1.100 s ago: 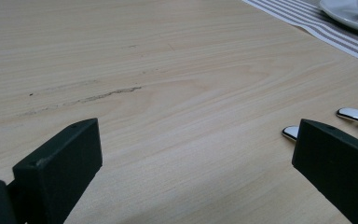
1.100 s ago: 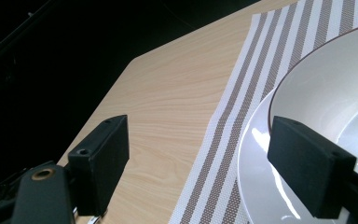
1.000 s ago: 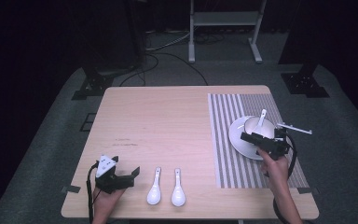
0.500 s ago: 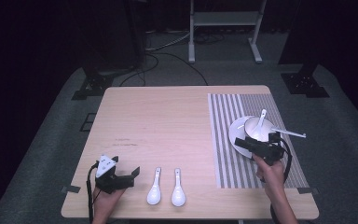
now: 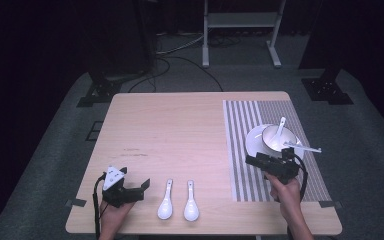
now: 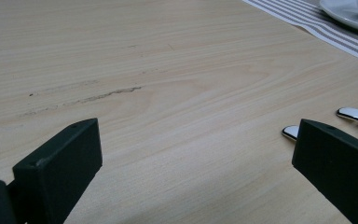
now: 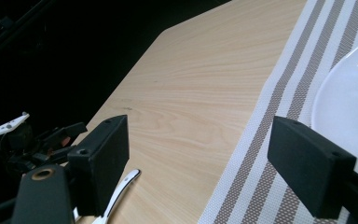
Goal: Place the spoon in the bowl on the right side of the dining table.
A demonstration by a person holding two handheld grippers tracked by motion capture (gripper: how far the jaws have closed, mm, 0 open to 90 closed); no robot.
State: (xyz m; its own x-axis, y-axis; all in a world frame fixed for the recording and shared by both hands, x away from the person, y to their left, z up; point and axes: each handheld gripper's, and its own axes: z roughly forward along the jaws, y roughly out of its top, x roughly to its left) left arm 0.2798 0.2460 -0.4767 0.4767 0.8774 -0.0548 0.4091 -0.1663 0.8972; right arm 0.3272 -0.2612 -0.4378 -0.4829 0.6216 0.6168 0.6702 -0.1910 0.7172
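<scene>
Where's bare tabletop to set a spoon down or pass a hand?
Free: the wide wood stretch of the table between its left edge and the striped placemat, behind the two spoons. Crowded: the placemat's far half, where the plate and bowl sit by the right gripper.

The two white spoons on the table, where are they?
In the high view the two white ceramic spoons lie side by side near the wooden table's front edge, between the left gripper and the striped grey placemat.
</scene>
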